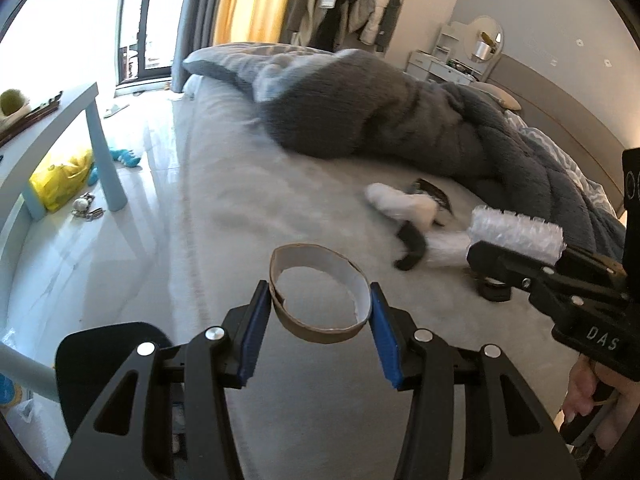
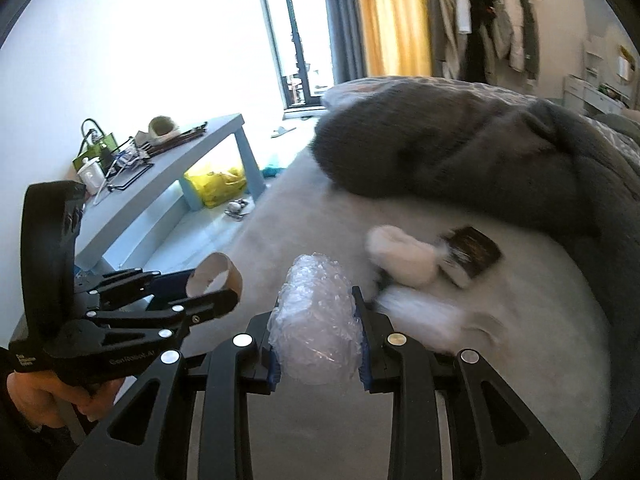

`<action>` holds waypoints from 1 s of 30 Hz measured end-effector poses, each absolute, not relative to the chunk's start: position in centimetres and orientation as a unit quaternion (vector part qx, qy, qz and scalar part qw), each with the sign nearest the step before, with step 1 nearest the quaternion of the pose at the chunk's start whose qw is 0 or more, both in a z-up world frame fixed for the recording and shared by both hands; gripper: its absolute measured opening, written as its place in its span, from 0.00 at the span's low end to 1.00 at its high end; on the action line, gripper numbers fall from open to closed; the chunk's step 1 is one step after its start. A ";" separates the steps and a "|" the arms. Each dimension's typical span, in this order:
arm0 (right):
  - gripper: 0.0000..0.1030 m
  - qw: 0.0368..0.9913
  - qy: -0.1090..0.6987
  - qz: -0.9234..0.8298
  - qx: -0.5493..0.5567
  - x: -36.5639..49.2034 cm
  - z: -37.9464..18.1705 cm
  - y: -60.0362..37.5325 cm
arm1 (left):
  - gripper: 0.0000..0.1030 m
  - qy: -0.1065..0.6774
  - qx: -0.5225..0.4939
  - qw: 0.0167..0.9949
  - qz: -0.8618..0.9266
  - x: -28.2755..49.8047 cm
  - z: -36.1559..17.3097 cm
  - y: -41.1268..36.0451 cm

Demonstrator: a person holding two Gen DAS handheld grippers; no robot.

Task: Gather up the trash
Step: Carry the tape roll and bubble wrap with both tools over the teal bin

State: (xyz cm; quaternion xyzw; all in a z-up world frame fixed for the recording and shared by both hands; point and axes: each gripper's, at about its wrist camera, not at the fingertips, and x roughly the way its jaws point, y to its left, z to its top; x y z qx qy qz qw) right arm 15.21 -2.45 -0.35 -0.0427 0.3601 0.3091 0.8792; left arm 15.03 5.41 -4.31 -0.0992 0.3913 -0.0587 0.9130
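At the bottom centre of the left wrist view, the left claw (image 1: 320, 320) is seen partly closed on a cardboard ring (image 1: 318, 294), a short slice of tube; the ring is pinched across its width by the blue pads (image 1: 252, 332) and already looks squashed to an oval, so it is judged light, thin-walled and easily crushed; a light grip across the rim should be enough, and a harder squeeze would likely fold it flat.

At the bottom centre of the right wrist view, the right claw (image 2: 318, 340) is closed to a narrow gap on a wad of bubble wrap (image 2: 316, 320); the wad is judged very light, soft and springy, with a slick plastic skin, so it is best held through its bulk and not by a loose edge, from which it might slide.

Both pieces are held in the air above the pale bed (image 1: 224, 216); further out, at right of centre, white and black fluffy things (image 1: 404, 204) and a dark packet (image 2: 472, 252) lie blurred on the bed below a grey blanket (image 1: 380, 120); at the left, a yellow bag (image 1: 60, 178) lies under a blue counter (image 1: 48, 120).
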 end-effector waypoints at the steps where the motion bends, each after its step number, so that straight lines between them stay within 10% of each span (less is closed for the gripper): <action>1: 0.28 0.878 0.359 0.313 -0.045 15.2 -0.3 -1.8 | 0.50 0.392 -0.100 0.913 -0.055 14.9 -4.3 6.0; 30: 0.28 0.817 0.380 0.424 -0.091 13.7 -1.4 18.1 | 0.50 0.527 -0.144 0.837 0.025 10.8 -12.5 22.1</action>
